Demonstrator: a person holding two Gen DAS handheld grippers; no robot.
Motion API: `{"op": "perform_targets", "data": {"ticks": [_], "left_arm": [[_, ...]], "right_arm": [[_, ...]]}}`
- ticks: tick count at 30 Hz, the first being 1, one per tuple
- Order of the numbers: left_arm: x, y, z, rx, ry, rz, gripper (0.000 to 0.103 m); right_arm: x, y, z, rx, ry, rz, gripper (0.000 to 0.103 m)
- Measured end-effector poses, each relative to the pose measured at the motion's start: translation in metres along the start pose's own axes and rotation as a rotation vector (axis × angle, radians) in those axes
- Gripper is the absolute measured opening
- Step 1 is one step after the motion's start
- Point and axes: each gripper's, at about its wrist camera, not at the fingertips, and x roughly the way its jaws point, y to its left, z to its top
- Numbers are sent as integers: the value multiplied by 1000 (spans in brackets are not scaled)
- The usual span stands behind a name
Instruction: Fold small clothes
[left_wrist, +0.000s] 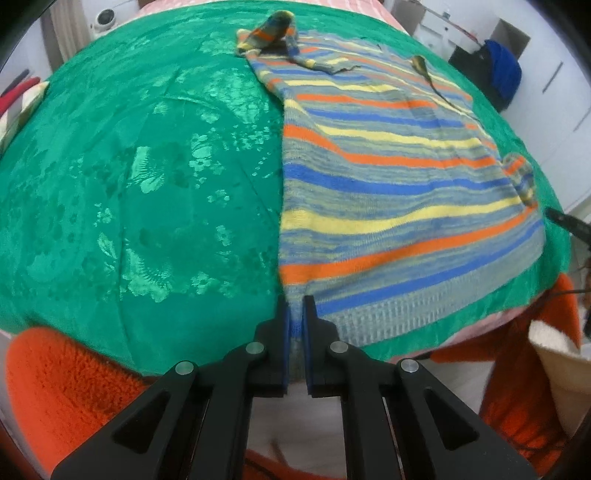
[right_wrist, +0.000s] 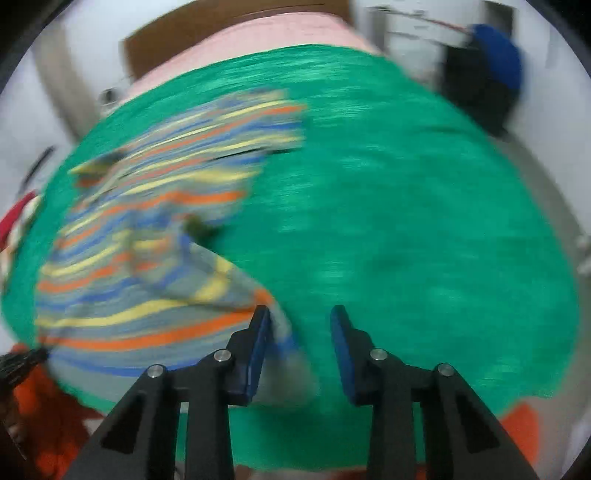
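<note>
Green brocade cloth (left_wrist: 140, 177) with a woven flower pattern covers the bed and fills most of both wrist views; a pink sheet (right_wrist: 251, 40) shows beyond its far edge at 12 o'clock.

Striped knitwear comes next in size: a small sweater (left_wrist: 388, 192) banded in orange, yellow, blue and grey lies flat on the green cloth, filling my left view from the centre out to 3 o'clock. One sleeve (left_wrist: 269, 33) is bunched at its far corner, near 12 o'clock. The ribbed hem (left_wrist: 388, 310) runs along the edge nearest me.

Orange fleece, my own clothing (left_wrist: 62, 387), shows at 7 o'clock and again at 4 o'clock.

My left hand-held gripper (left_wrist: 295, 317) sits at 6 o'clock, its blue pads pressed together on the near left corner of the hem, with the knit pinched between them.

My right view is badly blurred. There the sweater lies from 9 o'clock toward the centre, and its near right corner is raised off the cloth. My right hand-held gripper (right_wrist: 299, 317) has its jaws partly apart; that corner lies against the left pad (right_wrist: 258, 350), while the right pad stands clear of it. I cannot tell whether the fabric is truly gripped.
</note>
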Motion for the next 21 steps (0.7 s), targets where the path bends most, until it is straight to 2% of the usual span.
{"op": "perform_targets", "data": {"ticks": [2,3,5,7,9,10,11,12,14,17,19,21], "left_arm": [[5,-4,3,6,8,4,5],[7,-5,4,9,11,6,4],[10,-6,5,11,16,9,4],[9,-5,6,6,16,1,4],[8,-1,6,-3,18,-13,4],[5,4,5,-13,26,-32,4],[1,8,5,-19,30,-49,4],[-5,12,5,-25,32,-64,3],[-26,20,5,-34,30,-97,3],[-49,27,3,-15,24,-86,3],[-47,26,3,-2,42,-65,3],[-30,19,1,26,77,-8,3]], "right_arm": [[-15,-12,-2,-7,1,-9,35],[-24,-9,-4,-25,-1,41,38],[-29,4,-8,-78,10,111,77],[-23,25,-11,-168,11,134,79],[0,27,-13,-195,57,142,78],[12,23,-13,-181,96,175,62],[25,14,-14,-154,146,226,19],[30,7,-14,-126,172,258,5],[14,-3,-13,-90,179,356,5],[-35,-3,-19,-76,212,491,5],[-51,0,-32,-49,253,515,5],[-40,4,-51,-18,305,476,5]]}}
